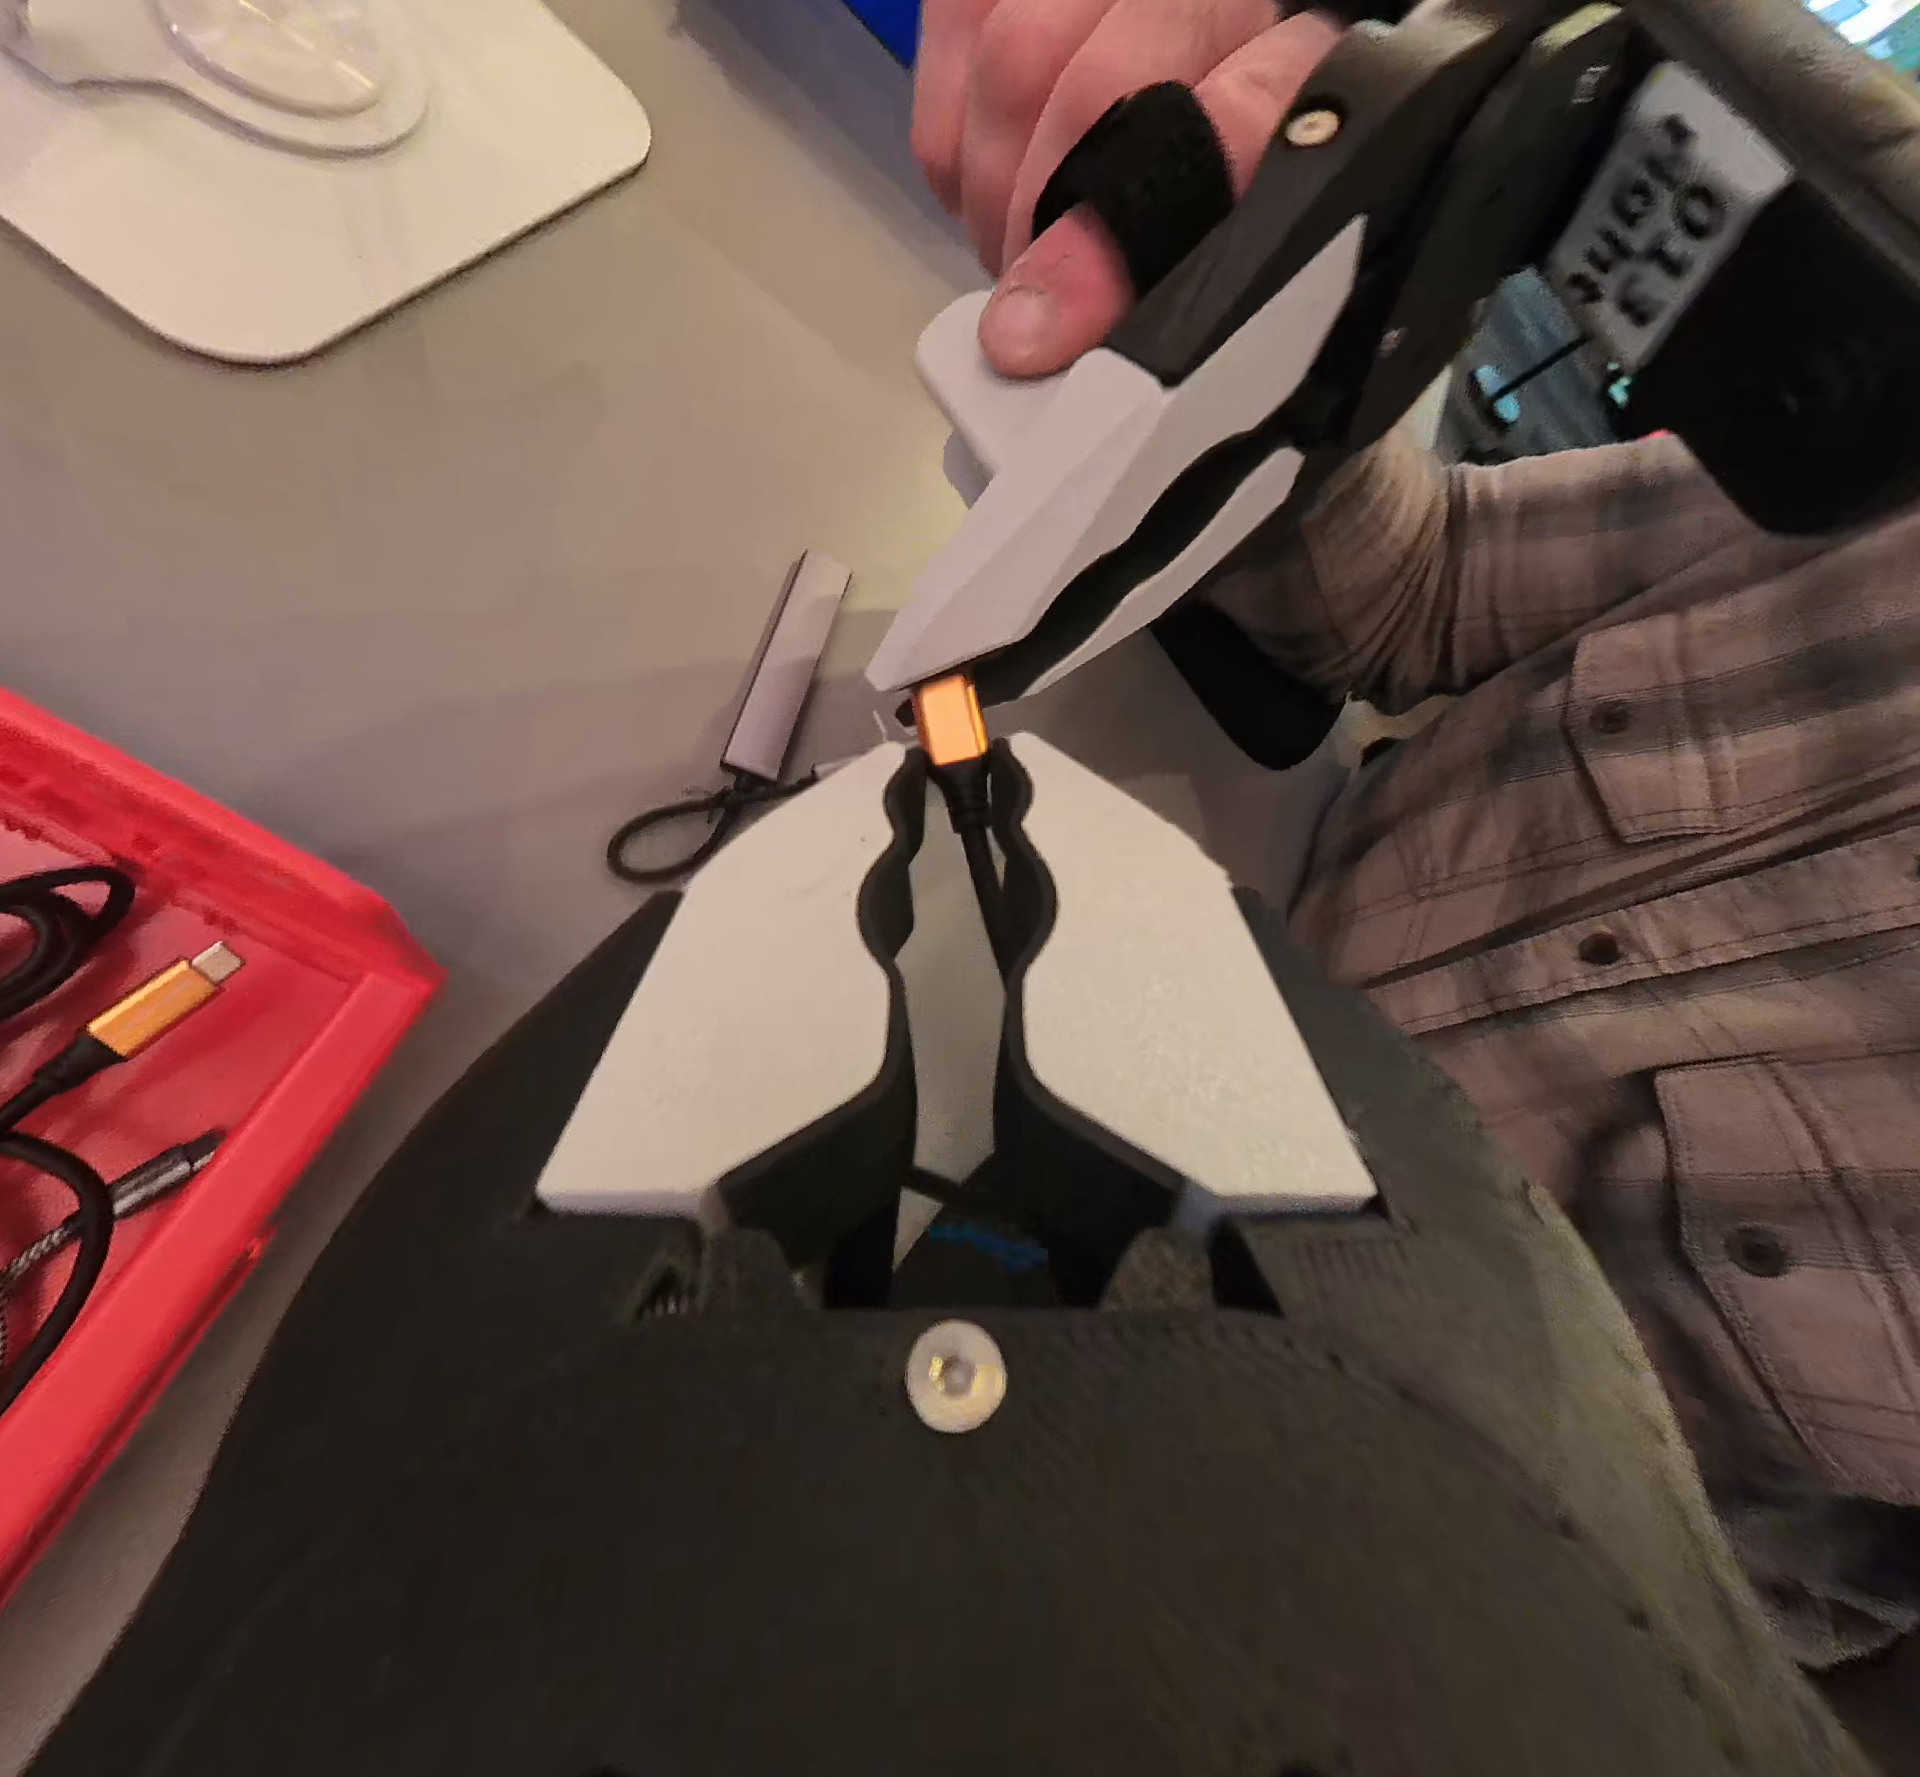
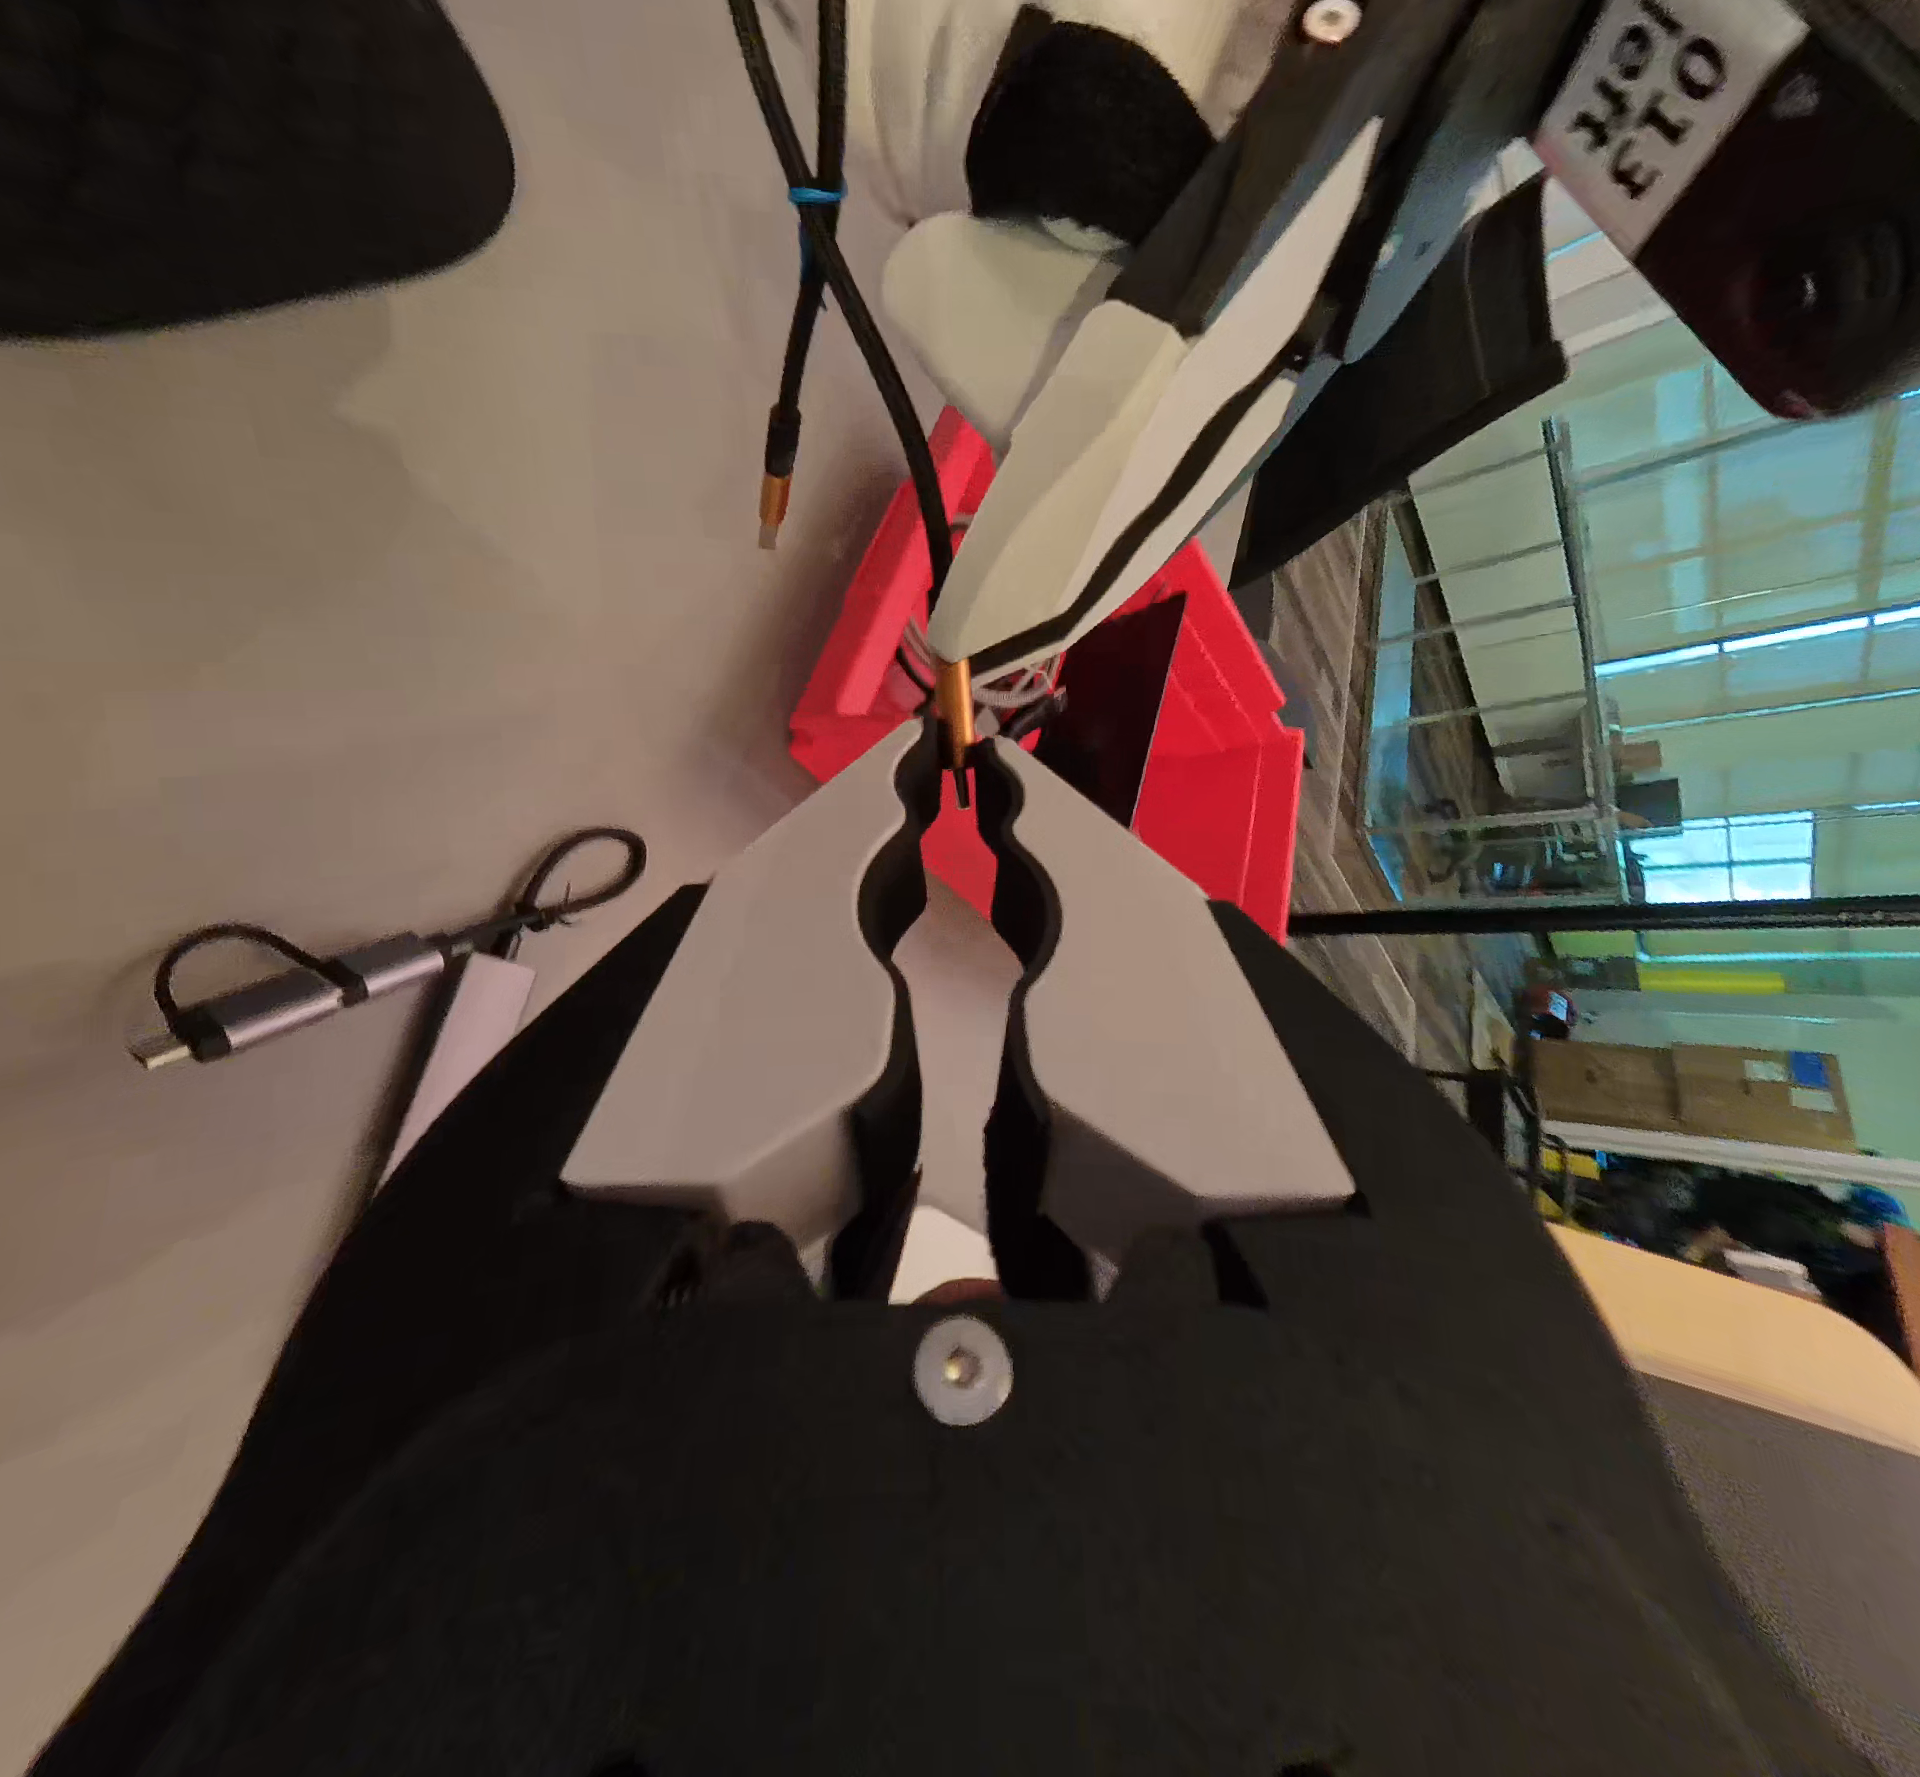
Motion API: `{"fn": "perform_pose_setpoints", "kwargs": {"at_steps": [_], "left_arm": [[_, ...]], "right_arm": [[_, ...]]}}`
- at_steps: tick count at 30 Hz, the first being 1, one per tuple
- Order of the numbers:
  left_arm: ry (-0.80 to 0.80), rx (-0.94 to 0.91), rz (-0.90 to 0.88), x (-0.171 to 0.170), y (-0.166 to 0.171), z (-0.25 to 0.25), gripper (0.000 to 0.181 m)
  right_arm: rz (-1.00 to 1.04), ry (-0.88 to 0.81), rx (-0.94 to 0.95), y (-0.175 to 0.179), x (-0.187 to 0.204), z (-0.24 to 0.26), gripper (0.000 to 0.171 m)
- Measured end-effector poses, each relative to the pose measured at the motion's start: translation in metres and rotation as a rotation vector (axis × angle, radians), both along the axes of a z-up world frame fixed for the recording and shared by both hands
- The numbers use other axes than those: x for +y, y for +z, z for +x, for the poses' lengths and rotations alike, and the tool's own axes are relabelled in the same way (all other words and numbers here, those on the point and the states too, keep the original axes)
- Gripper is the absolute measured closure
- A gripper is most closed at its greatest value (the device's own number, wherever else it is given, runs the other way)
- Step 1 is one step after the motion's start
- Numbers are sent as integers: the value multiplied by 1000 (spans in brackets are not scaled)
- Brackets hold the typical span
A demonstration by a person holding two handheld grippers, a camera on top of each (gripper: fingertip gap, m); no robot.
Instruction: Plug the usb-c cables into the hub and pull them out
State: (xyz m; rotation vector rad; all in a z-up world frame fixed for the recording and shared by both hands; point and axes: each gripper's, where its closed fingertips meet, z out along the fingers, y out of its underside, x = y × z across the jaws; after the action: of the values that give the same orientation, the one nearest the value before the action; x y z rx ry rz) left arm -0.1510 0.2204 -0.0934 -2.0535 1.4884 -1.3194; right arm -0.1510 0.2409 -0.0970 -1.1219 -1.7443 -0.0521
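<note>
Two grippers meet tip to tip on one orange metal USB-C plug.
Left gripper pinches its braided black cable; right gripper clamps the plug; slim grey hub lies on the table nearby.

Looks like an open workspace or lab rather than a home: grey desk with a white monitor stand, red parts tray of cables, glass railing and large windows beyond (cardboard boxes stacked below).
</note>
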Motion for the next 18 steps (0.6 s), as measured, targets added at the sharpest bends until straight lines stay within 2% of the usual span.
{"fn": "perform_pose_setpoints", "kwargs": {"at_steps": [4, 9, 13, 16, 18], "left_arm": [[44, -121, 32, 11, 26, -2, 160], [214, -280, 122, 55, 63, -18, 157], [324, -205, 215, 88, 48, -38, 159], [246, -133, 224, 73, 21, -34, 147], [180, -127, 211, 56, 8, -26, 130]], "right_arm": [[-14, 15, 109, 17, -2, 1, 168], [-27, 50, 249, 41, -8, 0, 168], [-39, 58, 401, 67, -10, 5, 169], [-10, -8, 475, 83, 0, 16, 169], [22, -69, 468, 85, 9, 25, 169]]}}
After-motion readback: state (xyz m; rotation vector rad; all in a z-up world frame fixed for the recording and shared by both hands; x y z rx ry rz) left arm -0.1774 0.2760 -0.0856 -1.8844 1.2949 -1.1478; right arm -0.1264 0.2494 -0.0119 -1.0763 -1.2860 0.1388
